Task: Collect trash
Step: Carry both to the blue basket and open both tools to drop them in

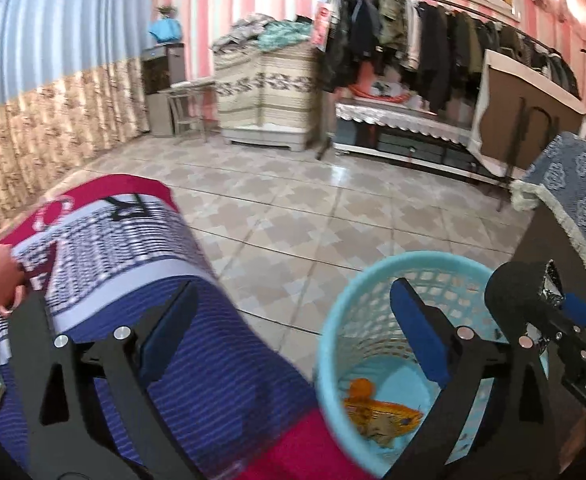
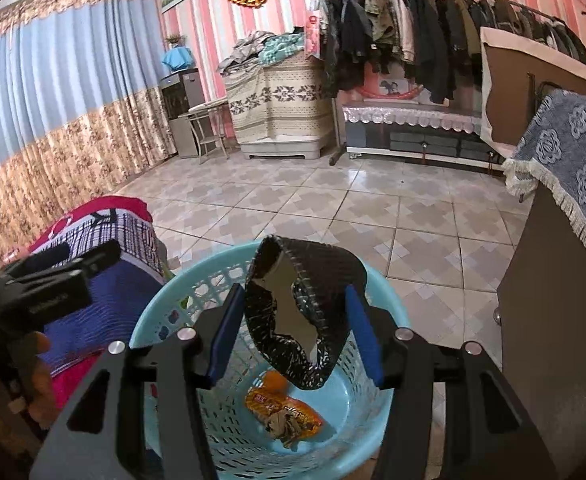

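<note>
Now my right claw grips a torn black wrapper by its sides above the blue basket; it looks light, crinkly, easily crushed. My left claw gapes empty.

Left wrist view: looking forward and down along own fingers, close above the blue bin, which sits low and right of centre, with a striped blanket left of the bin. Right wrist view: same heading, tilted down likewise, directly over the bin, centred and very near, looking into its bottom. Shared by both: the bin with orange wrappers inside, the blanket left of it, tiled floor beyond it, clothes rack and pink striped wall far behind it. Each gripper visible at the other view's edge.
</note>
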The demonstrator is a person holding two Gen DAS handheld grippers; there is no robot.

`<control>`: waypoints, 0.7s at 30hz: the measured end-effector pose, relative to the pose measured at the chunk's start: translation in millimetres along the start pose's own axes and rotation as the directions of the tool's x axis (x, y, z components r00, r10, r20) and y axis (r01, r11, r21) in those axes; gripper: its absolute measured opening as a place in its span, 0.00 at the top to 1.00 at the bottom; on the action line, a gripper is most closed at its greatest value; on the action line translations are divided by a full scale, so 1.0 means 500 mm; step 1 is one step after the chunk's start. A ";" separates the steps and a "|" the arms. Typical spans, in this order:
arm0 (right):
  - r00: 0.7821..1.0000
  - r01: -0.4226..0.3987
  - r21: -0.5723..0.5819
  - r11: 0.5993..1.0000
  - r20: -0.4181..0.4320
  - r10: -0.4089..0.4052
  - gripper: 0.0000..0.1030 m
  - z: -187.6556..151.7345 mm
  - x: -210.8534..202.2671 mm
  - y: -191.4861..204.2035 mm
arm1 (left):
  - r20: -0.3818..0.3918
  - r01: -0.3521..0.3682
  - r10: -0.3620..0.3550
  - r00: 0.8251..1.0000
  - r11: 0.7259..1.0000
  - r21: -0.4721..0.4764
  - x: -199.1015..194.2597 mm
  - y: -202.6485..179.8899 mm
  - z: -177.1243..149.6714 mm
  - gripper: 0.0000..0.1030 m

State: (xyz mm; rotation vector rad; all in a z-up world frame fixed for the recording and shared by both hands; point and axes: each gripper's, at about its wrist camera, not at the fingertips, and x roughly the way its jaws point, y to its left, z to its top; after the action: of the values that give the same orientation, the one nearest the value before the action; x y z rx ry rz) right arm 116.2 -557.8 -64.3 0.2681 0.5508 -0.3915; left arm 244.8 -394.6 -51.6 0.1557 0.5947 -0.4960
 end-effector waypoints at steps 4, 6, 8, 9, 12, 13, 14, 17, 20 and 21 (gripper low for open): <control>1.000 -0.001 -0.023 1.000 -0.005 0.001 0.49 0.004 0.010 0.029 | 0.022 -0.048 0.048 0.999 0.999 -0.025 -0.025 0.040 -0.009 0.06; 1.000 0.000 -0.035 0.999 -0.009 0.000 0.48 0.001 0.012 0.040 | 0.029 -0.063 0.064 0.998 0.997 -0.047 -0.036 0.060 -0.013 0.06; 1.000 0.014 -0.038 0.999 -0.008 -0.014 0.47 0.000 0.014 0.049 | 0.034 -0.071 0.074 0.997 0.995 -0.064 -0.041 0.076 -0.015 0.06; 1.000 0.015 -0.038 0.999 -0.005 -0.015 0.45 0.000 0.013 0.053 | 0.034 -0.074 0.076 0.997 0.995 -0.070 -0.041 0.080 -0.016 0.06; 1.000 0.025 -0.037 0.999 0.010 -0.025 0.27 0.002 0.009 0.063 | 0.033 -0.073 0.076 0.997 0.993 -0.089 -0.044 0.095 -0.020 0.06; 0.999 0.033 -0.041 0.999 0.017 -0.032 0.25 0.002 0.006 0.066 | 0.033 -0.072 0.075 0.997 0.993 -0.094 -0.044 0.098 -0.020 0.06; 0.999 0.034 -0.047 0.998 0.023 -0.033 0.24 0.002 0.003 0.073 | 0.033 -0.070 0.074 0.997 0.993 -0.096 -0.044 0.098 -0.020 0.05; 0.998 0.051 -0.060 0.997 0.037 -0.048 0.15 0.002 -0.001 0.082 | 0.035 -0.067 0.071 0.997 0.992 -0.103 -0.046 0.100 -0.020 0.05; 0.996 0.075 -0.079 0.994 0.048 -0.071 0.09 0.004 -0.001 0.085 | 0.035 -0.071 0.075 0.997 0.992 -0.102 -0.046 0.103 -0.021 0.05; 0.996 0.080 -0.084 0.993 0.049 -0.076 0.08 0.005 -0.001 0.086 | 0.034 -0.072 0.076 0.997 0.992 -0.102 -0.046 0.104 -0.021 0.05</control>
State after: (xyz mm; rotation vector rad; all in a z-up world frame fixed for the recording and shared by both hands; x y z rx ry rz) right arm 135.5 -520.2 -55.9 0.1552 0.5325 -0.4472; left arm 248.4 -337.1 -46.8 0.0718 0.5741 -0.3951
